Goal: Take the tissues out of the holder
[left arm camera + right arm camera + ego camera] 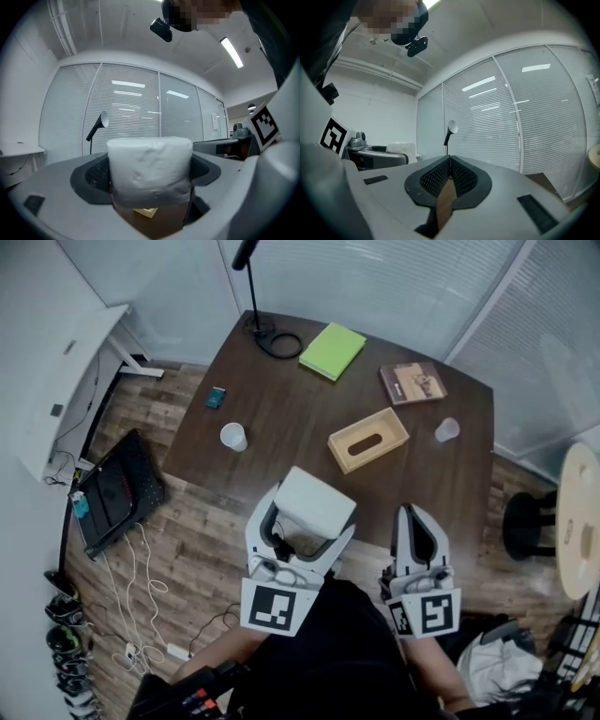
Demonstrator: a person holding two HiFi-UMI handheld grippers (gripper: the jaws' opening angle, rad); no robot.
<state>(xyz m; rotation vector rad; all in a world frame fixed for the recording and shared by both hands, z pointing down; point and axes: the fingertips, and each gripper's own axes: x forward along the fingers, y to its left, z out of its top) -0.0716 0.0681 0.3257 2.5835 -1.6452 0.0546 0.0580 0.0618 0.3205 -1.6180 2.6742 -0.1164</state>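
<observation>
A white wrapped pack of tissues is clamped between the jaws of my left gripper, held up in the air at the table's near edge. In the left gripper view the tissue pack fills the gap between both pads. The wooden tissue holder lies on the dark table further away, its oval slot facing up. My right gripper hovers beside the left one with its jaws pressed together and nothing between them; the right gripper shows its pads meeting.
On the table stand a white cup, a clear cup, a green book, a brown book, a small teal object and a black lamp base. A cabled device lies on the floor at left.
</observation>
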